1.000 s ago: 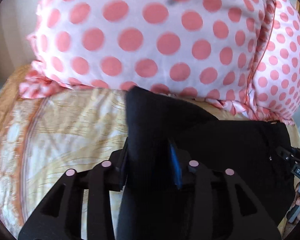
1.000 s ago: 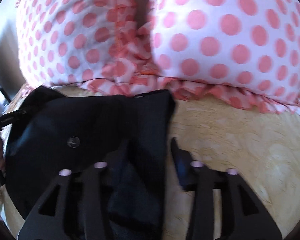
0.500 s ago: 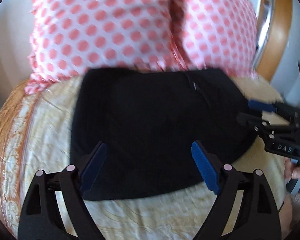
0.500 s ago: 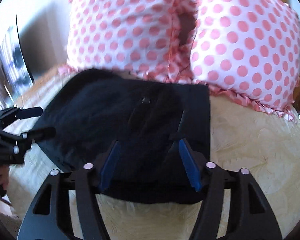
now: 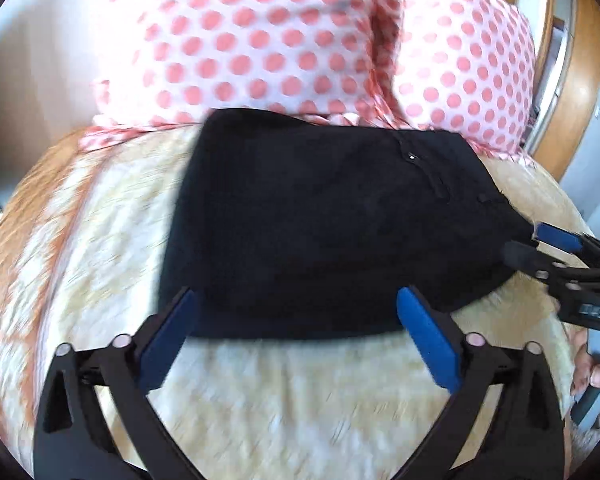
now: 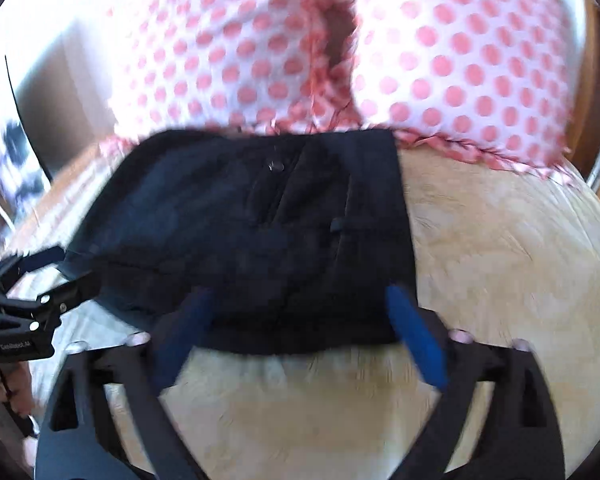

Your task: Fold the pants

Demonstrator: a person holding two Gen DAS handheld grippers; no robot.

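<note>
Black pants (image 5: 320, 224) lie folded into a flat block on the bedspread (image 5: 300, 392), both claws empty.

The pants sit just in front of the spotted pillows (image 5: 260, 40), their far edge touching the pillow frill, button (image 6: 277, 166) facing up. The left gripper (image 5: 296, 332) hangs over the pants' near edge with jaws spread wide, holding nothing. The right gripper (image 6: 300, 332) is likewise wide open and empty at the pants' near edge.
</note>
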